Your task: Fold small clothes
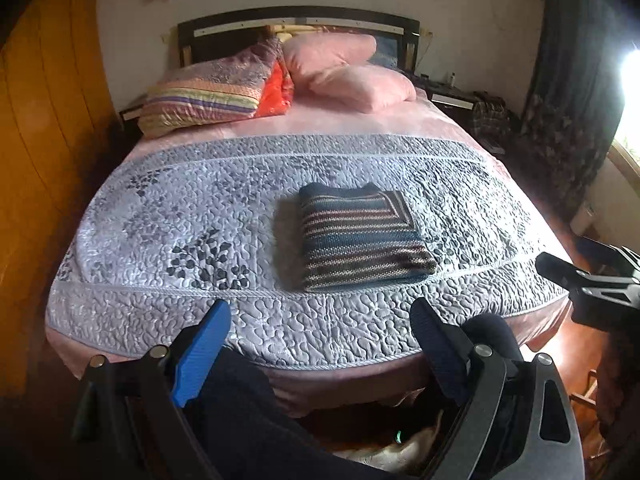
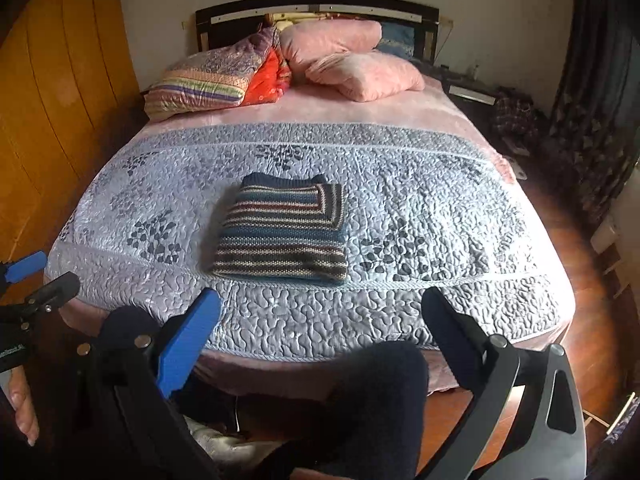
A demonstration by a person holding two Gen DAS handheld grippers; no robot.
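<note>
Striped knit garment (image 1: 362, 236) lies folded into a compact rectangle on the quilted bedspread (image 1: 160, 208), ahead of both hand-held grippers and clear of them. From the left wrist view it sits forward and slightly right of the left hand-held gripper (image 1: 320, 320); from the right wrist view it sits forward and slightly left of the right hand-held gripper (image 2: 322, 310). Edges look squared, layers stacked, one flap folded across the top right corner. No loose sleeve seen trailing out.

Left hand-held gripper: jaws spread wide, nothing between them. Right hand-held gripper: likewise spread, empty. Both hang near the foot edge of the bed, short of the garment, not touching fabric. The right unit shows at the right edge of the left view, and the left unit at the left edge of the right view, with part of a hand (image 2: 20, 408) below it.

Judgement on progress: this item appears finished. No other unfolded small clothes visible on the bedspread, so what remains cannot be told from here.

Beyond the garment, at the far end: pink pillows (image 1: 352, 68), a folded striped quilt (image 1: 204, 96), headboard (image 1: 296, 20).
</note>
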